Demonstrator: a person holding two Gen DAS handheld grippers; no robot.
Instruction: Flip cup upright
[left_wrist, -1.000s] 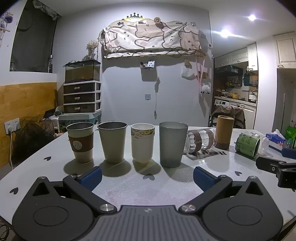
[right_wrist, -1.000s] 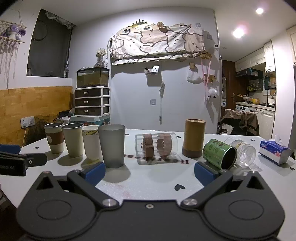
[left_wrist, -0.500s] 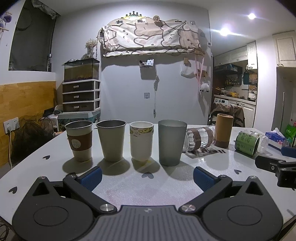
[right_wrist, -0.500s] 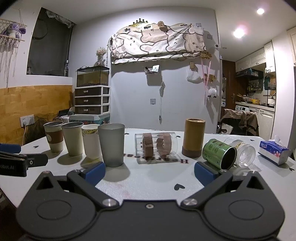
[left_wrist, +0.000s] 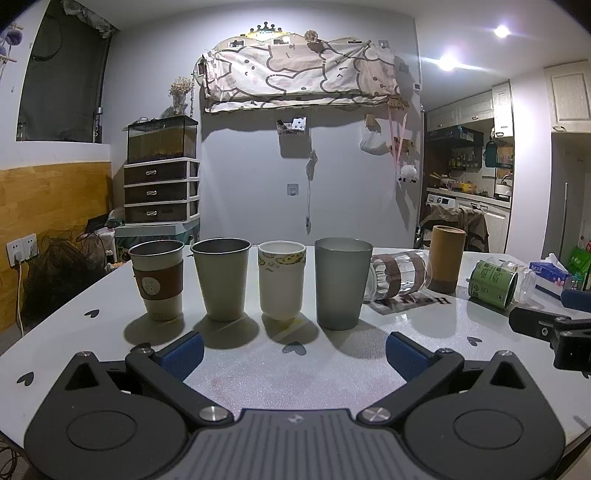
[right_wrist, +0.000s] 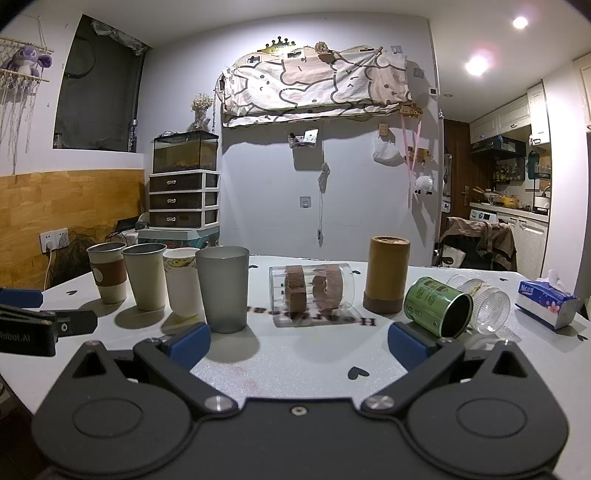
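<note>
Several cups stand upright in a row on the white table: a sleeved paper cup (left_wrist: 158, 280), a beige cup (left_wrist: 221, 278), a white patterned cup (left_wrist: 281, 280) and a grey tumbler (left_wrist: 341, 283). A clear glass with brown bands (right_wrist: 312, 290) lies on its side, also in the left wrist view (left_wrist: 397, 275). A brown bamboo cup (right_wrist: 388, 278) stands upside down. A green can (right_wrist: 437, 306) and a ribbed clear glass (right_wrist: 480, 301) lie on their sides. My left gripper (left_wrist: 293, 354) is open and empty before the row. My right gripper (right_wrist: 299, 341) is open and empty, short of the lying glass.
A tissue pack (right_wrist: 546, 299) lies at the table's right edge. A printed mat (right_wrist: 325, 319) lies under the banded glass. The left gripper's side (right_wrist: 37, 326) shows at the left of the right wrist view. Black heart marks dot the table (right_wrist: 317, 369).
Both views have barely shifted; the left gripper has lowered slightly. Nothing on the table has moved and both grippers stay open.
</note>
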